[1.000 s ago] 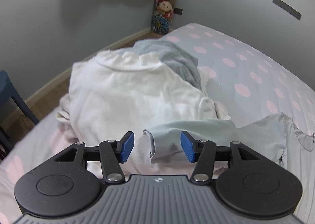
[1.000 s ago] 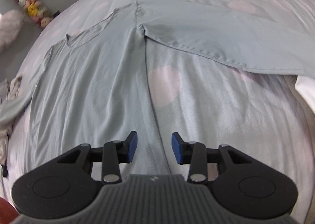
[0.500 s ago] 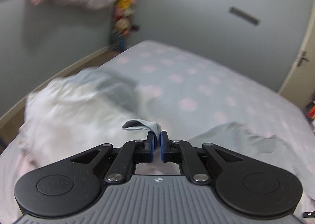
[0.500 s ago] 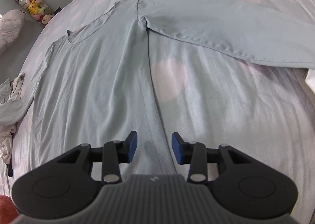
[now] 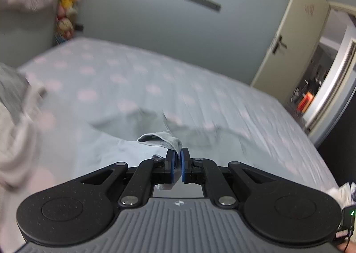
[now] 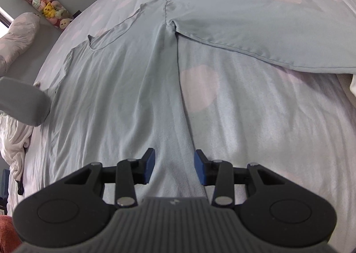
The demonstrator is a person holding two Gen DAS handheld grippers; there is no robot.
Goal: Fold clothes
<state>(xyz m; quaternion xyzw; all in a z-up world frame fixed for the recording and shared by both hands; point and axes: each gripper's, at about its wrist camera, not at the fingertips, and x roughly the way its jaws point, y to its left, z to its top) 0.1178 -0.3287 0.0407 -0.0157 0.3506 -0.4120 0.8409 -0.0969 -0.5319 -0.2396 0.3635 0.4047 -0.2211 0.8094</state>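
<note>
Pale blue cotton is what you hold: your left gripper point(image 5: 177, 159) has its blue pads pinched tight on the cuff point(image 5: 160, 139) of the light blue shirt point(image 6: 115, 97); the cuff's end curls up and over to the left just above the fingertips, and the sleeve trails down beneath the jaws. Your left wrist view is smeared with blur; beyond the cuff the shirt shows only as a hazy mound on the bed point(image 5: 138, 79), whose grey-blue sheet carries pale pink dots. At that view's left edge sits a blurred heap of white and grey clothes point(image 5: 15, 106); a cream door point(image 5: 289, 41) stands at the far right.

Your right gripper point(image 6: 174, 164) stands partly open, its jaws apart and nothing pressed between them; the shirt's side edge runs through the gap beneath, and you cannot tell whether the pads touch the cloth. From this wrist the shirt lies spread flat, chest up, neckline point(image 6: 113, 35) toward the upper left; its other sleeve point(image 6: 255, 28) stretches straight out to the right across the sheet. A rumpled white garment point(image 6: 15, 141) lies off the shirt's left edge; a grey blurred shape point(image 6: 22, 104) juts in above it, too soft to identify; a clear tube of plush toys point(image 6: 42, 6) leans by the wall at upper left.
</note>
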